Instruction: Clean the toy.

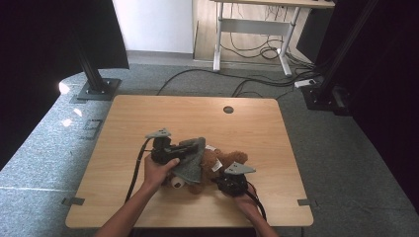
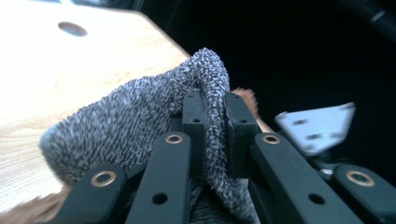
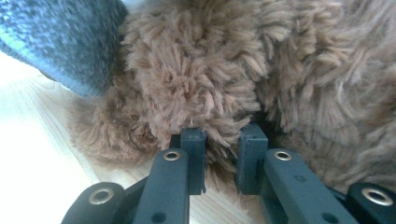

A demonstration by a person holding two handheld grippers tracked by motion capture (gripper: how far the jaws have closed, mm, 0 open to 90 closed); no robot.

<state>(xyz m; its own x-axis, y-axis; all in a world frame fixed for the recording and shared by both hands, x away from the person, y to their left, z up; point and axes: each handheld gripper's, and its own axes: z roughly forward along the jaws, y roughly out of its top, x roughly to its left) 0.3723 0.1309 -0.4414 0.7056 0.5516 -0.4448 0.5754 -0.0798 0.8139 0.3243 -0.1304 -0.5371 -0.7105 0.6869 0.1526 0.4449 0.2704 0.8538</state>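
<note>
Half the teddy bear (image 1: 217,165) under grey cloth (image 1: 190,160)

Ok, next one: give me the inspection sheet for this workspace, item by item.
Surface: light wooden table with a round hole near its far edge.
Job's things: brown teddy bear lying on the table; grey knitted cloth draped over it, one fold lifted.
Clutter: nothing seen.
Grippers: left gripper shut on a fold of the cloth; right gripper closed on the bear's brown fur.
Cables: one black cable trails from the left gripper across the table; more cables lie on the floor beyond it.
Surroundings: grey carpet, black stands on both sides, a desk frame at the back.
</note>
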